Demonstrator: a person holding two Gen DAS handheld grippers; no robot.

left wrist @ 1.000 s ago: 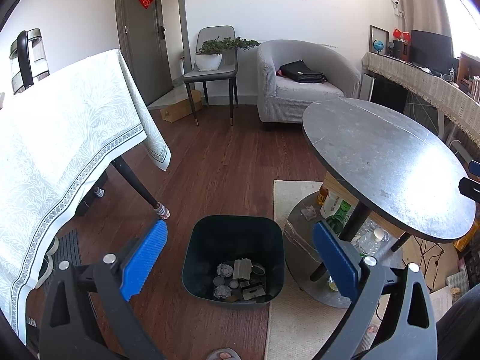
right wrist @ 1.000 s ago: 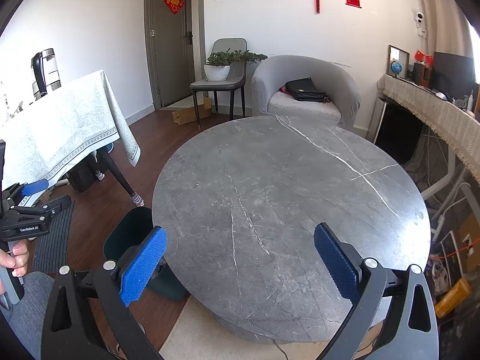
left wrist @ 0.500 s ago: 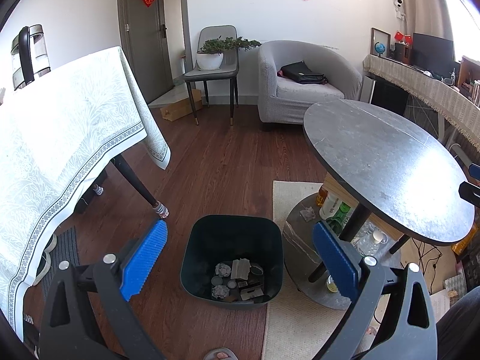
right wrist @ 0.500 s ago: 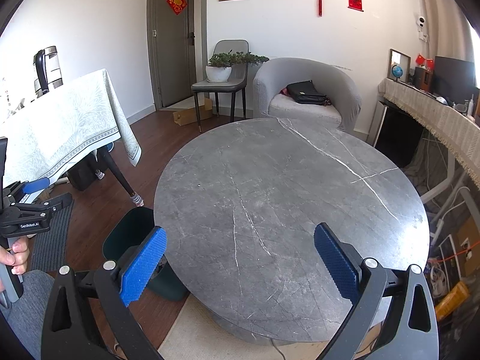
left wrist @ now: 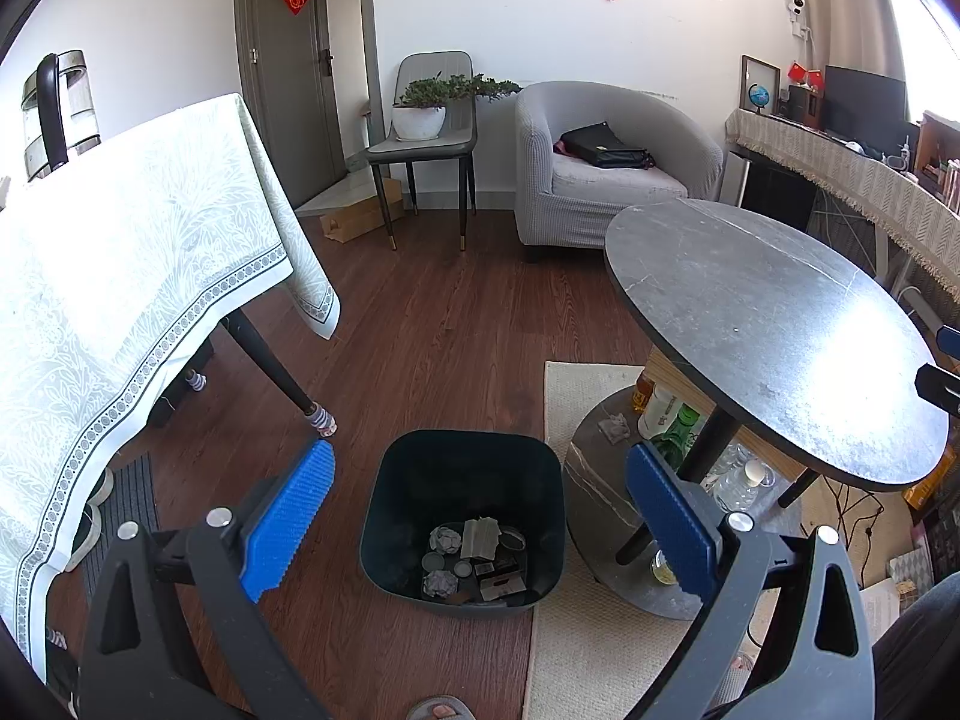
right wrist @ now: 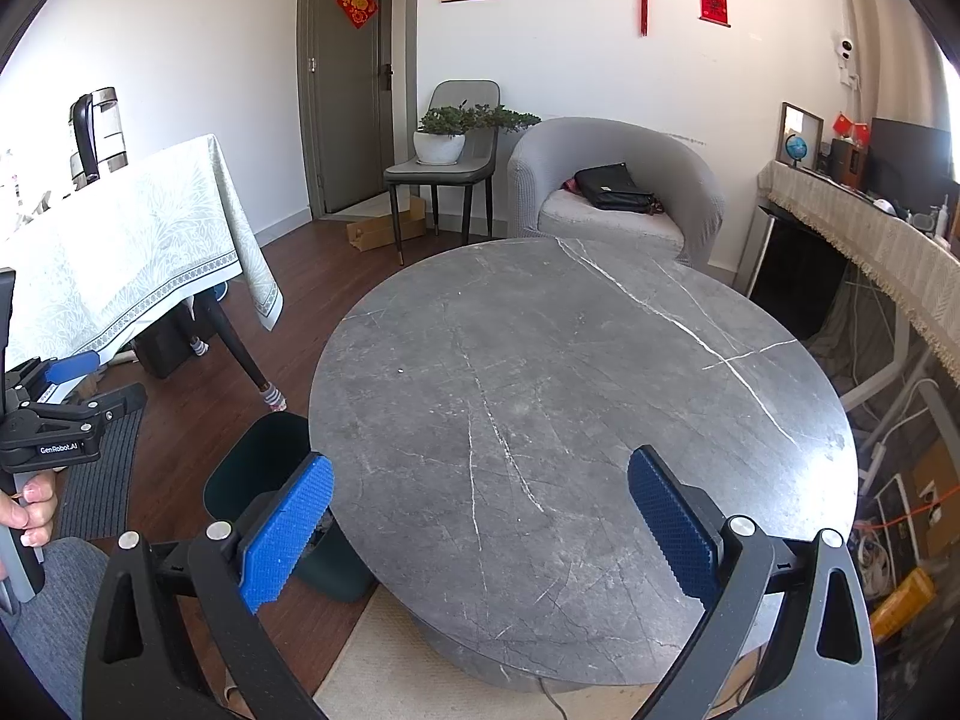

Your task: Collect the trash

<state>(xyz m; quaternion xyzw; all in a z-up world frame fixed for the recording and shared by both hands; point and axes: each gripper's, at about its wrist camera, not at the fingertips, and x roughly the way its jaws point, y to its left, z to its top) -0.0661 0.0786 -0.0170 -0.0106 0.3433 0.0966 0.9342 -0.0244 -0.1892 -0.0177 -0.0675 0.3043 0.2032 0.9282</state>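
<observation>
A dark green bin [left wrist: 465,480] stands on the wood floor beside the round grey marble table [left wrist: 762,324]. Crumpled paper, wrappers and small lids [left wrist: 474,558] lie in its bottom. My left gripper [left wrist: 480,516] hangs open above the bin with nothing between its blue pads. In the right wrist view my right gripper [right wrist: 480,522] is open and empty over the near part of the round table [right wrist: 570,390]. The bin [right wrist: 264,468] peeks out at the table's left edge. The left gripper [right wrist: 54,420] shows at the far left, held by a hand.
A table with a pale green cloth [left wrist: 120,276] stands to the left. Bottles [left wrist: 672,426] and a scrap of paper sit on the round table's lower shelf. A cream rug [left wrist: 588,648] lies under it. A grey armchair [left wrist: 606,174] and a chair with a plant [left wrist: 426,120] stand at the back.
Both views have risen and drawn back slightly, so the bin and the round table sit a little lower in frame. Both grippers stay open and empty.
</observation>
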